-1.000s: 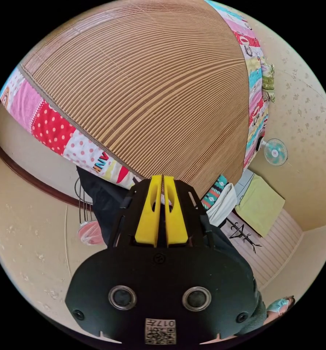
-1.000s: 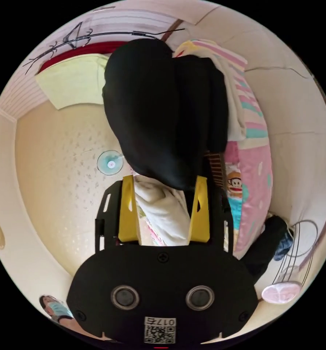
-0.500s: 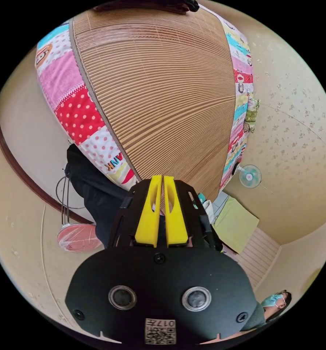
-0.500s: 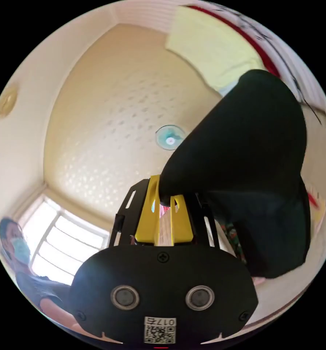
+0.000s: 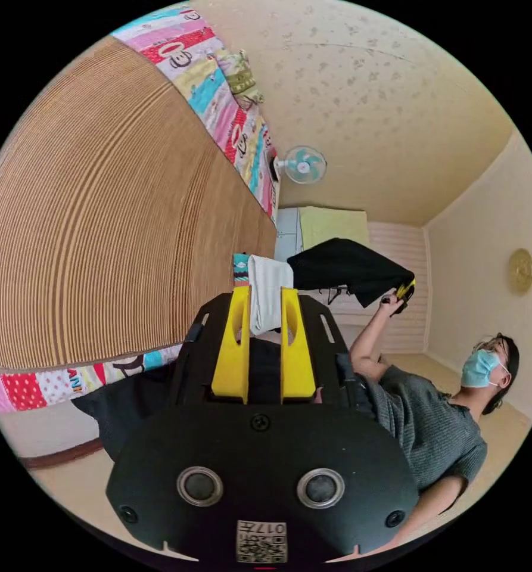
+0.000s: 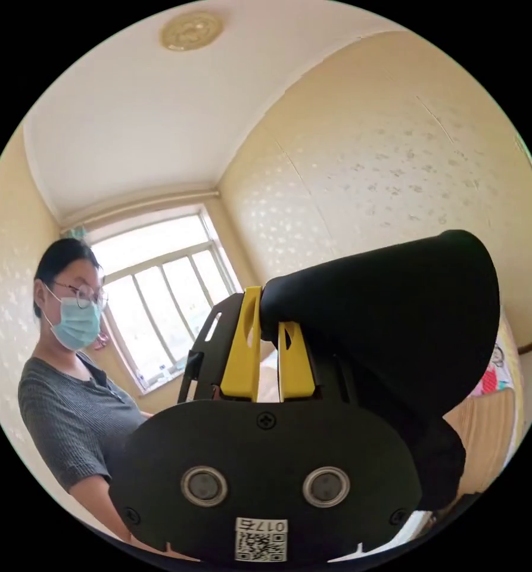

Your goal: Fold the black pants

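Jaws of the right gripper (image 6: 268,325) sit nearly together, pinching an edge of the black pants (image 6: 391,322), whose cloth balloons away from the tips to one side and hangs past the gripper body. In the left gripper view that same gripper (image 5: 404,292) is held high by the person (image 5: 432,411), the pants (image 5: 346,275) stretching lengthwise from it toward a folded white cloth (image 5: 267,293). The left gripper (image 5: 264,310) has its jaws apart, pinching nothing, beside the bamboo mat (image 5: 111,226).

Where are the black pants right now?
In the right gripper view the black pants hang from the right gripper, lifted up; in the left gripper view they stretch past the white cloth.
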The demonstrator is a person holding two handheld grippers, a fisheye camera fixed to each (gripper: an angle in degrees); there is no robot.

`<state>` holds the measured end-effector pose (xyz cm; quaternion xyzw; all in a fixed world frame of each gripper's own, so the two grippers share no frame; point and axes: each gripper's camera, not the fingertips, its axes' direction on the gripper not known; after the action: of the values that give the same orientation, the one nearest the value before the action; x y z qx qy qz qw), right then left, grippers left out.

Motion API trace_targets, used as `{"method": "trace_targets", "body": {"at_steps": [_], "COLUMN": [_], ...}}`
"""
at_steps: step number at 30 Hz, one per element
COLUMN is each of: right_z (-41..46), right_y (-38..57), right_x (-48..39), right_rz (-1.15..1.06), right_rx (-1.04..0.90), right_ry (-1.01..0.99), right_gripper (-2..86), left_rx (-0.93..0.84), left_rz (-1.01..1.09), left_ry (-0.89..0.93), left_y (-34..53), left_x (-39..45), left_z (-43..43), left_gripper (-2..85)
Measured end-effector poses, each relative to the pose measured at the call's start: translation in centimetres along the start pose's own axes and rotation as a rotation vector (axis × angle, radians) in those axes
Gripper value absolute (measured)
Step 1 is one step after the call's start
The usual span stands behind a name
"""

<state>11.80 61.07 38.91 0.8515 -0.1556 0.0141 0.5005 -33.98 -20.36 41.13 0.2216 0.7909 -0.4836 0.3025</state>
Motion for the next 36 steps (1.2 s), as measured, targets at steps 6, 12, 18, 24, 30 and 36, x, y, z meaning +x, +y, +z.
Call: {"method": "trace_targets", "body": {"at_steps": [6,12,18,24,30,36], "right_z": [5.6,9.2,11.7,12.2,15.4,20.5], "right_y": [-0.3,-0.3,2.5,8.0,17.3,28.7], "right_x": [-7.9,-14.0,-13.4,-4.0,7.7,15.5], "right_rz": [-0.141,-0.232,-0.221,0.165,0.509,0.772], "right_rx": [0.124,0.097,-0.052,-0.175,-0.369,-0.493], "right_ry": [-0.258,-0.382,-0.513,-0.264,-0.100,-0.082], "right_gripper": [-0.5,-0.5,-0.4,0.1,2.4,6.1], "left_rx": [-0.209,-0.092,0.392,0.477,0.471,0.490], "left_rz": [0.088,-0.192,-0.195,0.211,0.731,0.971], "left_ry": [0.234,0.651,1.097,0.812,0.571,0.212], "left_y": [2.0,6.0,11.9,17.4,22.7,26.7], "left_x": [5.3,0.2,-7.8,-6.8,2.0,11.0], "left_z": [8.0,11.7,7.5,1.1,0.5,5.8], "left_gripper": [15.6,24.2,20.0,15.3,10.0,4.4]}}
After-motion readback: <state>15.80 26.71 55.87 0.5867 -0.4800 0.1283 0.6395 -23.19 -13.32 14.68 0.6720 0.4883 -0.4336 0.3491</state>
